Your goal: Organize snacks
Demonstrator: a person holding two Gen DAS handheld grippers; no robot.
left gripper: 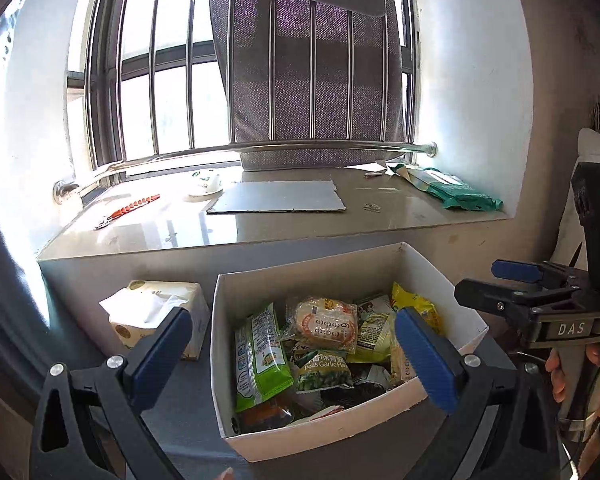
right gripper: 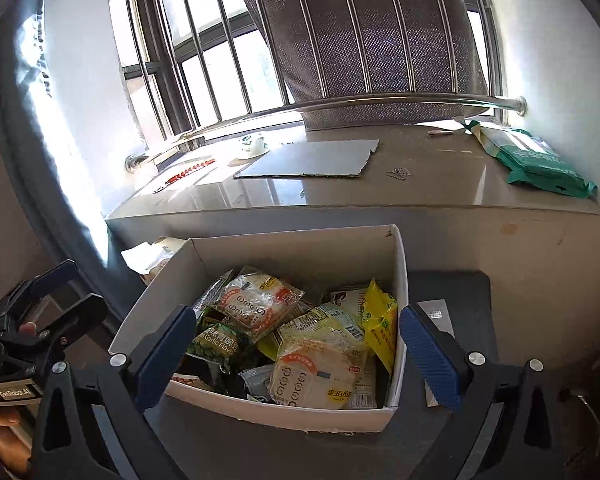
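I had both grippers over the white box (left gripper: pixel 236 360) of snacks, which sat on a dark surface (right gripper: pixel 448 292) below the window sill (left gripper: pixel 300 224). My left gripper (left gripper: pixel 296 356) had its fingers spread wide with nothing between them — the box's front edge and the packets only showed through the gap. The right gripper (right gripper: pixel 296 360) stood the same way, fingers released and empty above the box. Inside lay a jumble of packets: a green pack (left gripper: pixel 260 360) standing on edge at the left, a garlic peas bag (left gripper: pixel 324 372), a round cracker pack (left gripper: pixel 328 324) on top, a second cracker pack (right gripper: pixel 316 376) near the front wall, and a yellow bag (right gripper: pixel 380 320) against the right wall. A tissue pack (left gripper: pixel 156 312) sat just beside the box on its left. On the sill lay a grey card (left gripper: pixel 280 196) and a green pouch (left gripper: pixel 452 188) — well apart from the box.
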